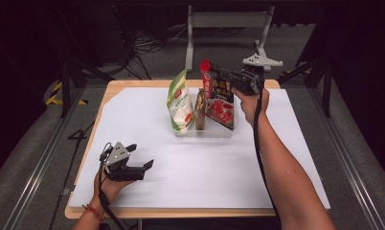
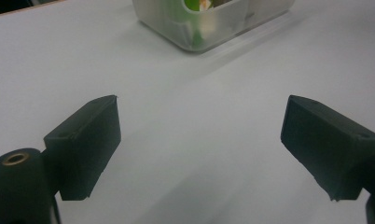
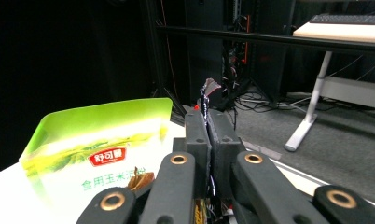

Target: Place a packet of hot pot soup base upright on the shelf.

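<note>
A red and dark food packet (image 1: 219, 98) stands upright at the right end of a clear plastic bin (image 1: 205, 132). My right gripper (image 1: 214, 72) is shut on its top edge. In the right gripper view the jaws (image 3: 207, 121) press together on the packet's thin rim (image 3: 205, 95). A green and white bag (image 1: 179, 103) stands at the bin's left end, with a slim brown packet (image 1: 200, 109) between the two. The green bag (image 3: 101, 154) is close on the left in the right gripper view. My left gripper (image 1: 140, 155) rests low at the front left, open and holding nothing (image 2: 199, 116).
A white sheet (image 1: 190, 167) covers the wooden table. The bin's corner (image 2: 213, 23) lies ahead of the left jaws. Beyond the table's far edge are a grey desk frame (image 1: 229, 21) and loose cables on the floor.
</note>
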The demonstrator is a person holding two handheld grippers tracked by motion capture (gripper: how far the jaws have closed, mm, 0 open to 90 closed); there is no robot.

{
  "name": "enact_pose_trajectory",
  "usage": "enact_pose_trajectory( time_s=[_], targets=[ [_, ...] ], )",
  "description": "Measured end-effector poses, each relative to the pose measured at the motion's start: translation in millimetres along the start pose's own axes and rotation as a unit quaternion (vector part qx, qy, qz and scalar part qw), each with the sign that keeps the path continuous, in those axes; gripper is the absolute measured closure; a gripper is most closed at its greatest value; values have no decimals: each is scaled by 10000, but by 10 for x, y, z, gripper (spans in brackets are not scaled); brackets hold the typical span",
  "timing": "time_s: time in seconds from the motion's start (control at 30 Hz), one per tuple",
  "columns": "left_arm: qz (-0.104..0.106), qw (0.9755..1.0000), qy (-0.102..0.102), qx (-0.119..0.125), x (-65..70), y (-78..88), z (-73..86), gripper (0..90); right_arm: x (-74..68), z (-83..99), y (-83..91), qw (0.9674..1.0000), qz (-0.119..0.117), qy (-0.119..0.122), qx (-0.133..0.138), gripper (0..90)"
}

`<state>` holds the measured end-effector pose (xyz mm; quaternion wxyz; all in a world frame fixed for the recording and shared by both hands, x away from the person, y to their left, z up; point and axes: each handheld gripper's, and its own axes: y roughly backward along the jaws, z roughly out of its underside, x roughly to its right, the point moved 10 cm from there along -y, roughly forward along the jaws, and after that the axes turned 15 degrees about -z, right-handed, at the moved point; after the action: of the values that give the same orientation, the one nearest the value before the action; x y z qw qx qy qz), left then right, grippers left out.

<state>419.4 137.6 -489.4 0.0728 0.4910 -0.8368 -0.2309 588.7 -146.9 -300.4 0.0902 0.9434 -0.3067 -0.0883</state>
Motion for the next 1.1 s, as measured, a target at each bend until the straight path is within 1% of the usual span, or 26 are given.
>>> enact_pose_trajectory(
  time_s=[0.1,0.2,0.27,0.33,0.43,0.53,0.83,0.9,1.1],
  targets=[
    [3,10000,7,-20,-4,2,3,128,26,48,-26,10000,-40,-46,34,880],
    [7,10000,-4,-14,-4,-1,2,128,28,85,-38,9999,-72,-42,87,879],
    [3,10000,-22,-13,1,-4,3,127,18,121,-39,9999,-121,-16,64,878],
    [14,10000,-22,-30,7,-4,6,127,8,142,-21,9998,-171,-11,118,877],
    [7,10000,-16,-29,10,-6,4,127,4,175,5,9997,-196,5,115,874],
    [-24,10000,-51,-34,7,-9,4,128,11,204,38,9996,-222,-42,143,874],
    [-6,10000,-60,-41,17,-11,2,127,24,280,128,9998,-191,-15,109,872],
    [-12,10000,-87,-45,16,-15,5,128,24,301,146,9998,-183,-4,88,870],
    [-15,9999,-104,-35,21,-15,0,128,-1,351,179,9998,-186,58,31,867]
  ],
)
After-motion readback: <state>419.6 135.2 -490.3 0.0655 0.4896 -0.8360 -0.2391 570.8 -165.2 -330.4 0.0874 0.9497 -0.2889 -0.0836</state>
